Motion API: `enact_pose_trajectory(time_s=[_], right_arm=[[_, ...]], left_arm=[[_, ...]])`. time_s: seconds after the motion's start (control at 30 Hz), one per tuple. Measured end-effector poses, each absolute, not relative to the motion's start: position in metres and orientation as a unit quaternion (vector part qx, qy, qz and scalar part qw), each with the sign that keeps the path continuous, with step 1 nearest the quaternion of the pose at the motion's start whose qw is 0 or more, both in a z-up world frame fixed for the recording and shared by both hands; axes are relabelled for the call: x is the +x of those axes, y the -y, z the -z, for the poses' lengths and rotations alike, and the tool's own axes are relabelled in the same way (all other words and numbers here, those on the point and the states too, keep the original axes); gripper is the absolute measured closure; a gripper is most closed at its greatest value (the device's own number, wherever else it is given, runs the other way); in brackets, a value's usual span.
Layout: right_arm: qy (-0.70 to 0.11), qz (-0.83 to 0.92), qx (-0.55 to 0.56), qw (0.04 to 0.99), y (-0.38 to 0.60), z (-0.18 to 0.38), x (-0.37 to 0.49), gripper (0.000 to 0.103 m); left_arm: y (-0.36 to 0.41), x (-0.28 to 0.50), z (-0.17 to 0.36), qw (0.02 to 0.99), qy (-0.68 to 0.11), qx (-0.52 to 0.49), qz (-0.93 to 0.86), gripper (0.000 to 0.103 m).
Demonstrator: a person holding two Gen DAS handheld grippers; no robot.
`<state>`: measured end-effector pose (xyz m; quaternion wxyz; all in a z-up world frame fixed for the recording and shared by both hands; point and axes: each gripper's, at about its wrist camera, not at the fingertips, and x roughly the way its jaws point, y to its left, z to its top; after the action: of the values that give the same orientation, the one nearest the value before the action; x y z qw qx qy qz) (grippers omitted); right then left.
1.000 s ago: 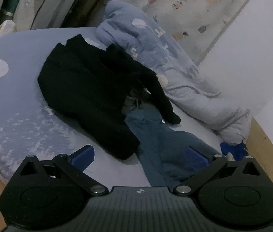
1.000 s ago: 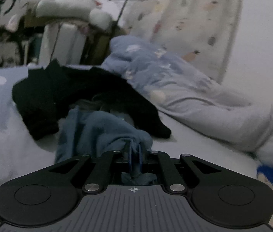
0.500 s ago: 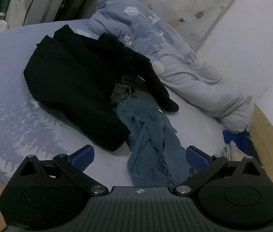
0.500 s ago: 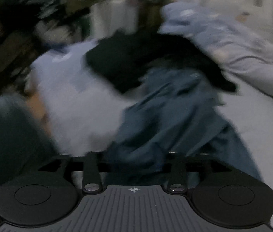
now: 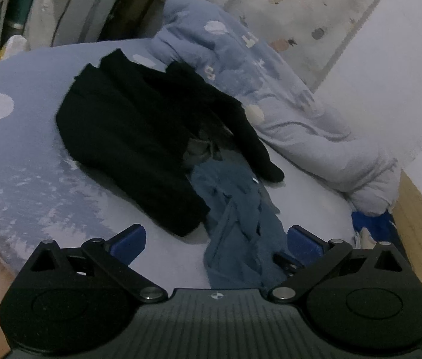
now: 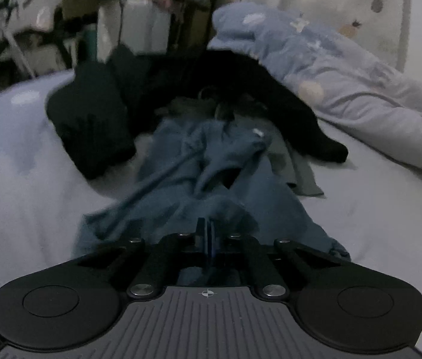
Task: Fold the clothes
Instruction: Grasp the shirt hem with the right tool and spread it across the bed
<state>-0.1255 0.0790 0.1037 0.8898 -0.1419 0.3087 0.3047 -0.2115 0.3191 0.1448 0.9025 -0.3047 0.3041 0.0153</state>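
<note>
The blue shirt (image 6: 199,179) lies crumpled on the bed (image 5: 22,161), close in front of me. Its near end reaches right up to my two grippers. My right gripper (image 6: 208,233) has just snapped its jaws together, and the pads are tight against each other at the near edge of the blue shirt. Cloth bunches around the tips, but I cannot tell if a fold is pinched between them. My left gripper (image 5: 215,239) is wide open. Its two blue pads (image 5: 128,239) stand far apart, and the blue shirt (image 5: 238,221) lies between them, nearer the right pad. The pads do not press on it.

Just past the blue shirt lies a big black top (image 5: 130,137), spread on the bed with one long sleeve reaching out to the right. A small gray cloth (image 6: 297,173) peeks out where the two meet. Behind them a light blue blanket (image 5: 285,101) is heaped along the white wall (image 5: 390,59). A curtain (image 5: 300,0) with little pictures hangs farther back.
</note>
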Motion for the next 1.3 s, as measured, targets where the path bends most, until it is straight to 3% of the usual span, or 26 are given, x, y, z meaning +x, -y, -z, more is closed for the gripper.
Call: enact_pose_trajectory(time_s=[0.3, 0.6, 0.7, 0.73, 0.83, 0.9, 1.07, 1.3], right_arm=[[-0.248, -0.468, -0.099, 0.842, -0.077, -0.181, -0.242, 0.100], [-0.345, -0.576, -0.170, 0.722, -0.114, -0.142, -0.314, 0.099], [-0.357, -0.595, -0.194, 0.694, -0.115, -0.137, -0.327, 0.092], [-0.356, -0.594, -0.186, 0.696, -0.113, -0.140, -0.326, 0.088], [-0.347, -0.559, -0.160, 0.736, -0.101, -0.153, -0.304, 0.063], [-0.332, -0.506, -0.158, 0.780, -0.095, -0.158, -0.276, 0.056], [-0.302, -0.406, -0.194, 0.840, -0.106, -0.158, -0.213, 0.056], [-0.335, -0.407, -0.268, 0.807, -0.178, -0.108, -0.164, 0.056]], left_arm=[[-0.324, -0.225, -0.144, 0.897, -0.302, -0.322, -0.023, 0.000], [-0.320, -0.250, -0.145, 0.895, -0.304, -0.326, -0.020, 0.000], [-0.320, -0.259, -0.144, 0.894, -0.306, -0.328, -0.022, 0.000], [-0.321, -0.262, -0.144, 0.893, -0.305, -0.329, -0.024, 0.000], [-0.327, -0.268, -0.142, 0.892, -0.301, -0.336, -0.034, 0.000], [-0.329, -0.271, -0.141, 0.891, -0.300, -0.340, -0.036, 0.000], [-0.329, -0.273, -0.139, 0.891, -0.297, -0.342, -0.033, 0.000], [-0.335, -0.274, -0.135, 0.885, -0.294, -0.360, -0.031, 0.000]])
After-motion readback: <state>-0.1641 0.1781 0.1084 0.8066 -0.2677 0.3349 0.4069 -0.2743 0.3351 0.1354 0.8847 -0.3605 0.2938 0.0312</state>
